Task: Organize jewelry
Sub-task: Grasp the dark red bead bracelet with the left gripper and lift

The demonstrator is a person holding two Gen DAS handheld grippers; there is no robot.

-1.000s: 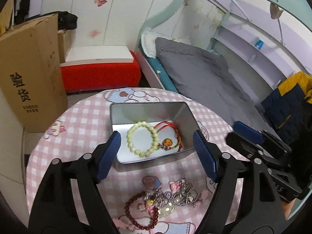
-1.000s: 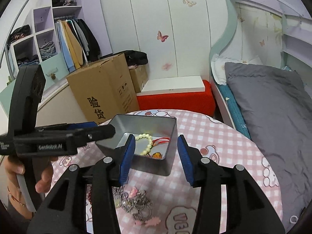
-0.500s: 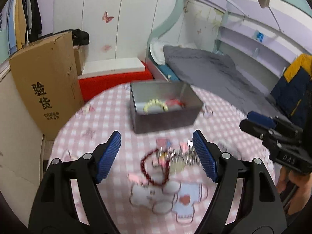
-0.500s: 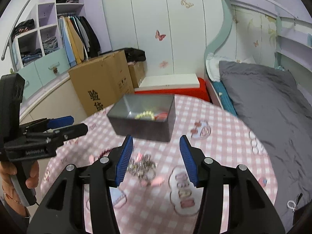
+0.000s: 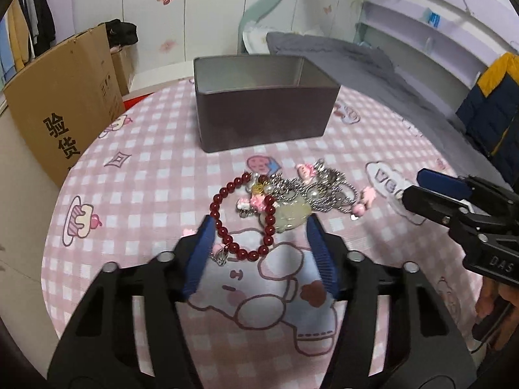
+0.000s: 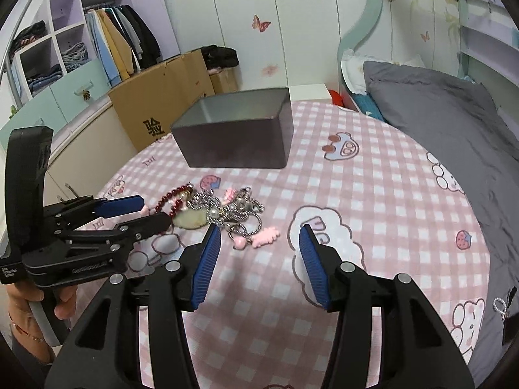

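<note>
Round table (image 6: 389,178) under pink checked cartoon-print cloth. Cardboard box (image 5: 61,103) with black characters at far left, beside the table. Open wardrobe (image 6: 107,39) with hanging clothes behind it. Grey bedding (image 6: 454,123) at right. Butterfly stickers (image 6: 261,23) on far white wall. Blue-yellow jacket (image 5: 493,97) at right edge.

tangled jewelry (image 5: 285,199) before tin (image 5: 262,123)

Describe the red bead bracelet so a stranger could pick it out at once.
Start at the grey tin on the pink checked tablecloth. Nearer than the tin lies a jewelry pile; the red bracelet is at its left edge. It is the only ring of round dark-red beads, beside silver chains and pink charms.
</note>
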